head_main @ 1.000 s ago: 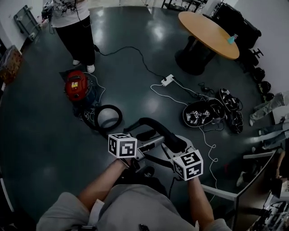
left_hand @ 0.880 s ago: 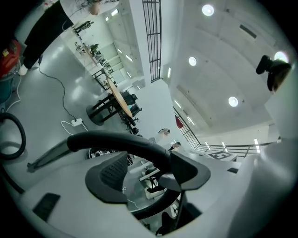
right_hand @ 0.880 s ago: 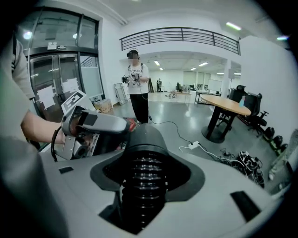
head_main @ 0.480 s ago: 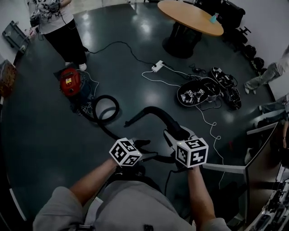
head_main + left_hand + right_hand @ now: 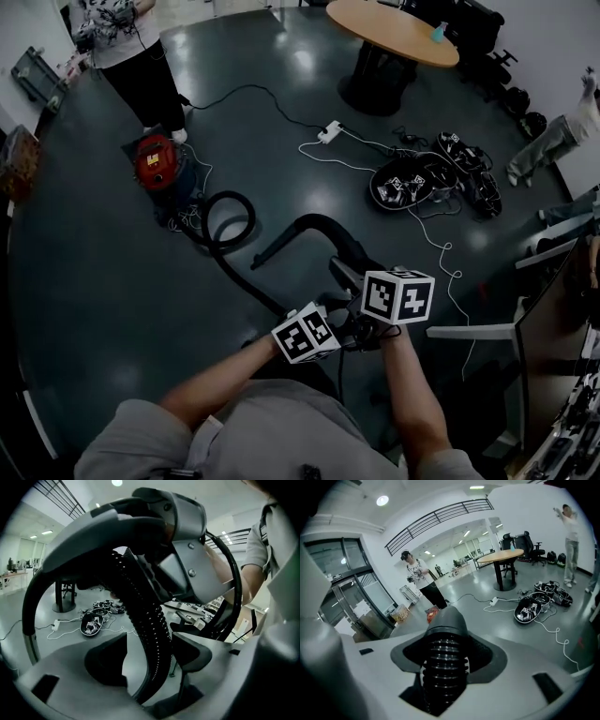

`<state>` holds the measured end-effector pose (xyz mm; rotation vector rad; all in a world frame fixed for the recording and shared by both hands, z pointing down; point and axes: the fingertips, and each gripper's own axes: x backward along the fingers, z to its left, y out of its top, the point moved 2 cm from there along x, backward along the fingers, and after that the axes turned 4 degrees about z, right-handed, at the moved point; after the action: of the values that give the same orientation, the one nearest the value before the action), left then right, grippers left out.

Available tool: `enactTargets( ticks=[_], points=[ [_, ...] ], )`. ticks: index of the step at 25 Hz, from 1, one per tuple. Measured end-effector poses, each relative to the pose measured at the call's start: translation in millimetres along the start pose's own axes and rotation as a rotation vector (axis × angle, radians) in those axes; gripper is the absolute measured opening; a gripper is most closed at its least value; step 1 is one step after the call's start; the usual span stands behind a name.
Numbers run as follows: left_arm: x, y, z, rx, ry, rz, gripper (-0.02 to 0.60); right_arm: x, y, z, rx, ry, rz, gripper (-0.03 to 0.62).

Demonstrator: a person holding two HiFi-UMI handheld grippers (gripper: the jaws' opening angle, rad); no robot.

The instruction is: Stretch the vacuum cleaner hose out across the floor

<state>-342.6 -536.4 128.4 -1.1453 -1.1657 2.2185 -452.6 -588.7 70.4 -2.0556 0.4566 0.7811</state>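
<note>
— Right gripper [image 5: 446, 656] first: what has it got?

— It is clamped on the hose [image 5: 443, 667]. Both jaws press the ribbed black body just below the smooth cuff, which pokes out past my jaw tips.

— And your left gripper [image 5: 150, 659]?

— That one has the hose running between its jaws without squeezing it. The ribs lie against one jaw, and a gap shows at the other, so it stands open around the hose. It sits just beside my right gripper, whose grey body fills the top of the left gripper view.

— Where does the hose go from there?

— Seen from my head, one stretch bends in an arch just ahead of both grippers and ends in a free tip toward my left. The other stretch runs along the floor [image 5: 103, 281] away to my left, curls into a loop, and reaches the red vacuum cleaner [image 5: 155, 161].

— What lies beyond that?

— A person [image 5: 131, 56] stands just past the vacuum cleaner, near the far left edge of the floor. A white power strip [image 5: 328, 133] lies mid-floor with cables [image 5: 361, 167] trailing from it, a heap of black gear [image 5: 412, 183] sits to its right, and a round wooden surface [image 5: 384, 23] stands at the far edge.
</note>
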Motion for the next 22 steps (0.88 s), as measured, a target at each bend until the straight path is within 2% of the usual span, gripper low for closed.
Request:
enactTargets(
  ticks=[4,7,11,14,17,20,22],
  points=[
    [15.9,-8.0,-20.9,-0.101,-0.025,-0.033,0.293,-3.9,-16.5,36.1,-0.010,0.016,0.007,0.224],
    [41.7,-18.8,-33.6,-0.141,-0.070,-0.046,0.246,-9.9,-29.0,68.1,-0.024,0.026,0.008,0.225],
    [82.0,-49.8,-49.9,-0.183,-0.099,-0.035,0.231,-21.5,-51.7,113.1,-0.072,0.109,0.014,0.228],
    [109.4,-76.4,-65.8,-0.188,-0.110,0.009,0.230,-28.9,-73.9,141.3,-0.083,0.146,0.043,0.239],
    [132.1,-98.3,-81.1,-0.184,-0.131,0.018,0.229,-27.9,-93.1,164.3,-0.097,0.172,0.048,0.265],
    [151.4,-122.9,-90.3,-0.163,-0.169,0.027,0.229,-6.8,-95.1,175.8,-0.094,0.146,-0.010,0.272],
    [164.6,-138.6,-101.7,-0.154,-0.209,0.043,0.229,15.1,-95.6,181.3,-0.036,0.125,-0.040,0.272]
  ],
)
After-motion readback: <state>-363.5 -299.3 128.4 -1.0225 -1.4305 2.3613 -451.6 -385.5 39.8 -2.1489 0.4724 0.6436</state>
